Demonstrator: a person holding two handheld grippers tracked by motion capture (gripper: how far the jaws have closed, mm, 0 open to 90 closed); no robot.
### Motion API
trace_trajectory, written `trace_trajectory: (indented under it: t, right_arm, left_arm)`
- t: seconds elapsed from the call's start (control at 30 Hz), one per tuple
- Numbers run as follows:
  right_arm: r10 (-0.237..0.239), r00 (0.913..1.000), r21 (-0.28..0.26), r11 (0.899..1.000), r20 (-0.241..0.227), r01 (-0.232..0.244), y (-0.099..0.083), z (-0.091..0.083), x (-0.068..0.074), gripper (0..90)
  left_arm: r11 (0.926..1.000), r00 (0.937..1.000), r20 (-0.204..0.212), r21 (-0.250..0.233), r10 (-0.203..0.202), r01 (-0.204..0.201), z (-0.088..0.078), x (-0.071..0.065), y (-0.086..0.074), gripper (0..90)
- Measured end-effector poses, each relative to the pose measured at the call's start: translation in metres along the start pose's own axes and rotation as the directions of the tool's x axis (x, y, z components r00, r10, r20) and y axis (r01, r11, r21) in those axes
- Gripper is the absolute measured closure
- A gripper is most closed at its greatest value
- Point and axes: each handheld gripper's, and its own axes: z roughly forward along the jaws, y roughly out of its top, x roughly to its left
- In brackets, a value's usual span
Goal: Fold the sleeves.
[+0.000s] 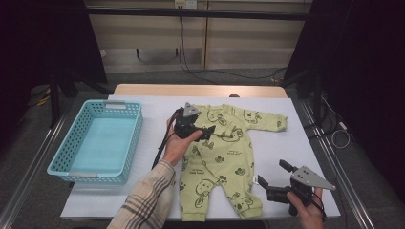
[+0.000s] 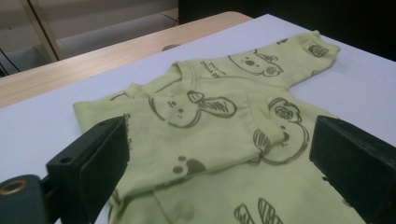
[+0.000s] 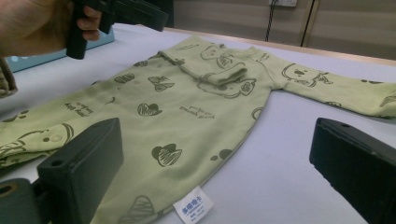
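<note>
Folding the romper [image 1: 222,157]: one sleeve lies across the chest, your left gripper [image 1: 210,132] released above it (right gripper [image 1: 273,177] too, near table's front edge). Next, the far-side sleeve.

- romper [image 1: 224,157]: soft matt cloth, pale green, dark print; white woven tag [image 3: 193,205] at hem
- basket [image 1: 71,157]: blue plastic, perforated walls, slight sheen
- table [image 1: 296,143]: smooth matt white sheet; bare wood edge [image 1: 200,89] at far side
- left gripper [image 2: 219,154] jaws: matt black plastic
- right gripper [image 1: 272,177]: grey metal plate
- sleeve [image 1: 143,202]: plaid cloth
</note>
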Motion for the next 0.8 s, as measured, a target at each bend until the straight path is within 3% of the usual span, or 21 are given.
trace_trajectory:
  t: [0.03,0.1,0.17,0.3,0.43,0.57,0.8]
  right_arm:
    - [0.002,1.0000,0.005,1.000,0.002,-0.002,0.000,0.000,0.000,2.3]
    - [0.007,1.0000,0.004,1.000,0.001,-0.007,0.001,0.002,-0.001,2.5]
    - [0.007,1.0000,0.005,1.000,0.001,-0.007,0.001,0.003,-0.002,2.4]
    - [-0.005,1.0000,0.003,1.000,0.002,0.005,0.003,0.005,-0.003,2.1]
    - [-0.015,0.9999,0.003,1.000,0.007,0.015,0.004,0.007,-0.009,1.7]
    - [-0.004,0.9996,-0.006,1.000,0.028,0.004,0.007,0.009,-0.015,2.5]
    - [-0.012,0.9985,-0.043,0.999,0.053,0.015,0.021,0.008,-0.028,3.4]
  left_arm:
    - [0.9997,0.9997,-0.011,0.007,0.022,-0.022,-0.005,0.001,-0.001,5.5]
    - [0.9995,0.9990,-0.041,-0.024,0.018,-0.019,-0.012,0.002,-0.003,5.5]
    - [0.9992,0.9990,-0.042,-0.037,0.012,-0.013,-0.020,0.003,-0.004,5.5]
    - [0.9973,0.9966,-0.072,-0.059,0.040,-0.044,-0.035,0.001,-0.009,7.0]
    - [0.9948,0.9963,-0.082,-0.096,0.026,-0.034,-0.052,0.003,-0.011,7.0]
    - [0.9943,0.9959,-0.087,-0.101,0.025,-0.034,-0.064,0.008,-0.017,6.3]
    - [0.9885,0.9975,-0.070,-0.151,-0.006,-0.005,-0.093,0.011,-0.024,2.6]
